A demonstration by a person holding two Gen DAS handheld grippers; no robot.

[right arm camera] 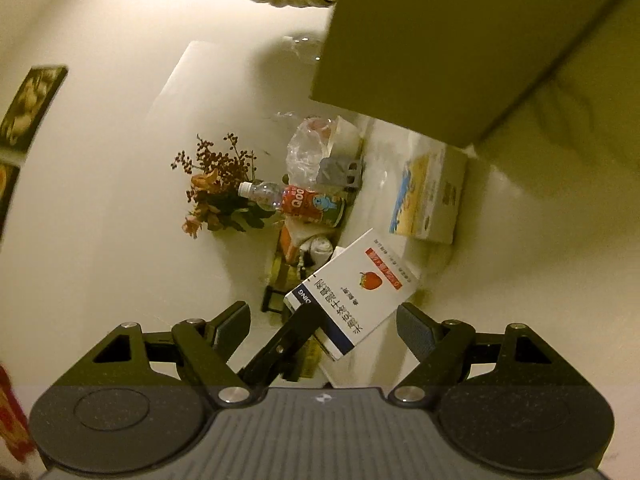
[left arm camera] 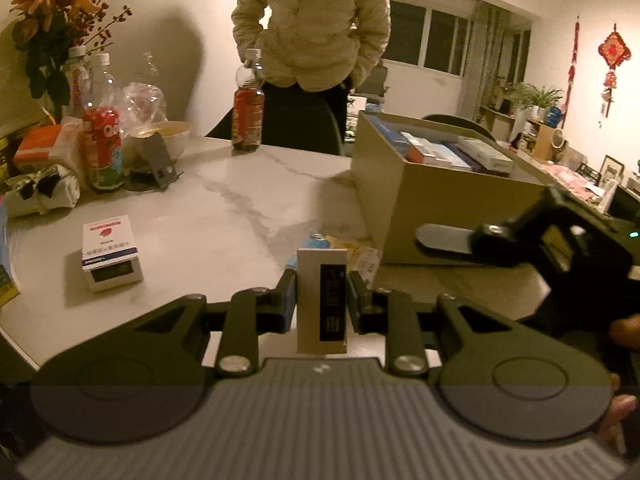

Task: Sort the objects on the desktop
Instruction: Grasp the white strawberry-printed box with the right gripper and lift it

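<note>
the left gripper (left arm camera: 321, 300) pinches a slim white box (left arm camera: 322, 300) upright, long axis vertical, above the tabletop's near edge, the cardboard box (left arm camera: 440, 204) lying ahead-right, while the right gripper (right arm camera: 324, 326) stands spread.

Glossy marble-look table (left arm camera: 224, 216), matt cardboard storage box (left arm camera: 440, 216), clear plastic bottles (left arm camera: 100, 80).

Left wrist view: small box (left arm camera: 322, 300) upright between left tool (left arm camera: 321, 300) pads. Carton (left arm camera: 432, 224) with packs inside at right on counter (left arm camera: 224, 208). Boxed pack (left arm camera: 110, 252) at left. Bottles (left arm camera: 100, 136), bowl (left arm camera: 168, 136) far left; bottle (left arm camera: 248, 108) behind, person (left arm camera: 312, 24) beyond.
</note>
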